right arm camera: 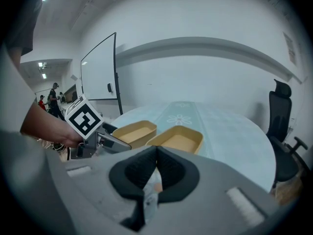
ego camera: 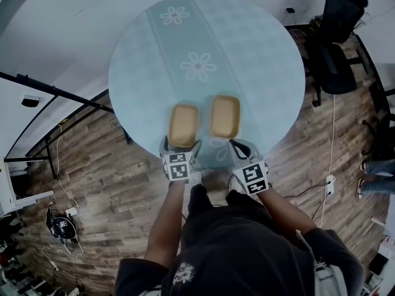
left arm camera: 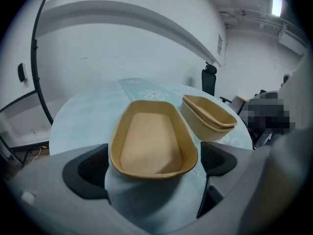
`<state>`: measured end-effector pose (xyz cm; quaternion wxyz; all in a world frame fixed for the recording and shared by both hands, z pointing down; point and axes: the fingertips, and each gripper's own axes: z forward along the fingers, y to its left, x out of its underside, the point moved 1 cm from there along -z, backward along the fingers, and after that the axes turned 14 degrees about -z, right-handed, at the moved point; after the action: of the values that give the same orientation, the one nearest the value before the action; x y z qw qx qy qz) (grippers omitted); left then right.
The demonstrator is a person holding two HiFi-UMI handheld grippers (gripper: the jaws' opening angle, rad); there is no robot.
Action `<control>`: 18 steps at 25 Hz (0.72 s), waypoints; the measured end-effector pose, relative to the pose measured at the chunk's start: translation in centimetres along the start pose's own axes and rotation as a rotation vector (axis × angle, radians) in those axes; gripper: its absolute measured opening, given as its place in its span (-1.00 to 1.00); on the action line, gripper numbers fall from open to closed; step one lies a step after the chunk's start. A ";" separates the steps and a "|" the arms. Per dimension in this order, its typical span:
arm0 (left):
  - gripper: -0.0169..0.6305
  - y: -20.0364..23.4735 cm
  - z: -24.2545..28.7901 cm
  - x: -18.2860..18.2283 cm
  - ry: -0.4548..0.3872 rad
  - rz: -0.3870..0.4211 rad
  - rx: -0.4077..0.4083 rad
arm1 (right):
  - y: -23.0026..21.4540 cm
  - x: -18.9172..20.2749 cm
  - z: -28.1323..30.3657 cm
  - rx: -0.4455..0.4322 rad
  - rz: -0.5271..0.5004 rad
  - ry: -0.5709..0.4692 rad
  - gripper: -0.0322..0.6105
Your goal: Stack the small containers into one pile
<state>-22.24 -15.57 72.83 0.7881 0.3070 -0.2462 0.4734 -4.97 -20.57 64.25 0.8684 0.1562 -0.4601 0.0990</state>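
The left gripper [ego camera: 181, 148], jaws wide, straddles the lone tan oblong fibre container [left arm camera: 151, 141], which it probably must pinch and lift onto the nested tan pair [left arm camera: 209, 117]; the right gripper [right arm camera: 155, 168] is closed, empty.

Head view: person's head and shoulders [ego camera: 247, 258] are blocking the table [ego camera: 142, 60] rim at 6 o'clock. Legs [ego camera: 376, 168] at 3 o'clock are running off the frame edge. Floor clutter [ego camera: 62, 227] at 8 o'clock is showing too small to identify. Right stack [ego camera: 224, 116] is reading as a single rim here, so its count cannot be resolved.

Left gripper view: left container [left arm camera: 151, 141] is covering the table between the jaws of the left gripper [left arm camera: 154, 165].

Right gripper view: right gripper [right arm camera: 156, 168] body is hiding both containers' near ends. Figures [right arm camera: 51, 99] at 9 o'clock are showing too small to describe. Orange speck [right arm camera: 157, 187] at 6 o'clock, under the closed jaws, is blurring beyond telling.
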 end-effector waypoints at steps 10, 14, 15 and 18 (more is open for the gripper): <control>0.75 -0.2 0.4 0.0 0.022 0.019 -0.016 | -0.8 0.8 -0.2 -0.001 0.015 0.012 -0.89; 0.66 -0.3 0.3 -0.3 0.017 0.022 -0.024 | -1.1 0.9 -0.2 -0.003 0.025 0.014 -0.89; 0.65 -0.4 0.3 -0.3 0.013 0.021 -0.024 | -1.2 0.9 -0.2 -0.004 0.026 0.014 -0.89; 0.62 -0.5 0.0 -0.8 -0.006 0.015 -0.025 | -1.4 0.9 -0.4 -0.004 0.026 0.010 -0.89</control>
<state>-22.07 -16.22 72.19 0.7874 0.2969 -0.2568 0.4753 -3.73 -21.70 64.59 0.8695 0.1479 -0.4581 0.1103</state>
